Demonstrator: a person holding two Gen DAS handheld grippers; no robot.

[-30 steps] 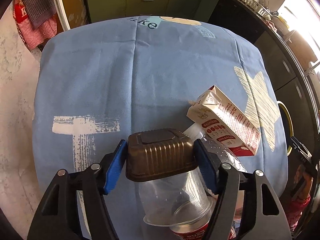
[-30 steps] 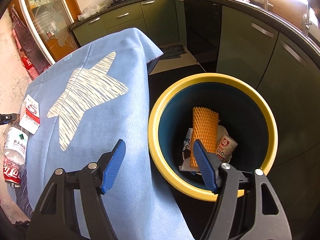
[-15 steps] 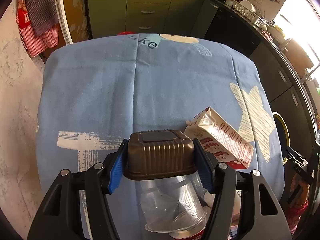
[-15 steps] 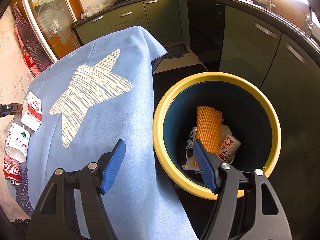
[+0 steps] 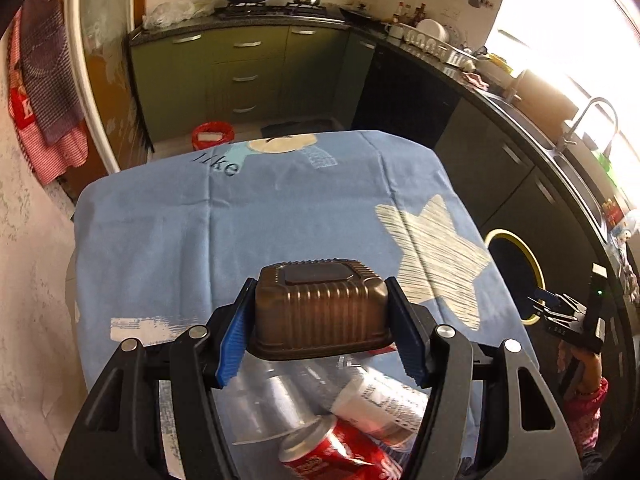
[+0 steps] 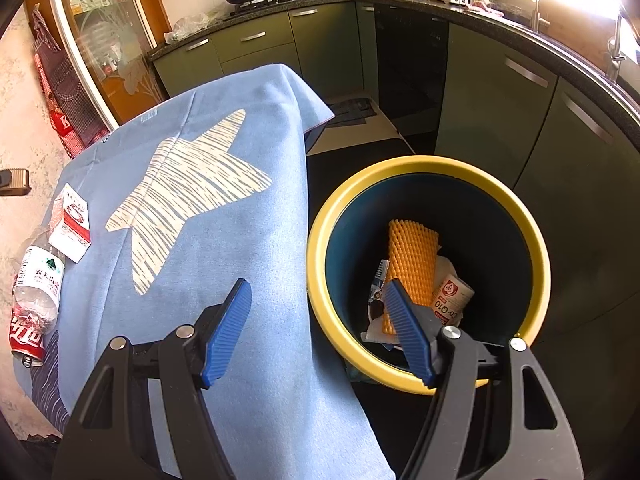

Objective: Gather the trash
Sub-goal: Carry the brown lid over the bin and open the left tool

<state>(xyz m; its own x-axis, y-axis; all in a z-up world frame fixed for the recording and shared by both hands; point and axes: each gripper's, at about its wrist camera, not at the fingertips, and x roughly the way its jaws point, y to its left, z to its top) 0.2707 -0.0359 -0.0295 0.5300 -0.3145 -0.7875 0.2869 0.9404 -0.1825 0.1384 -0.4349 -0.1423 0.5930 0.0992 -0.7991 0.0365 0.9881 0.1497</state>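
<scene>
A: Two grippers are shown. What is clamped by the left gripper [image 5: 320, 334]?

B: A brown ribbed tray [image 5: 320, 310], inverted, is gripped between its jaws above the blue-clothed worktop [image 5: 248, 216].

A: And the right gripper [image 6: 320, 332]?

B: Its jaws are held apart, empty; the yellow-rimmed bin [image 6: 520, 216] is seen at 2 o'clock, the carton [image 6: 72, 228], bottle [image 6: 40, 284] and can [image 6: 26, 338] at 9 o'clock.

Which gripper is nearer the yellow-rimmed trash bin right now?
Right. The right gripper hovers open by the yellow-rimmed trash bin, one finger over its rim. The left gripper, clamping a brown plastic tray, is over the table.
</scene>
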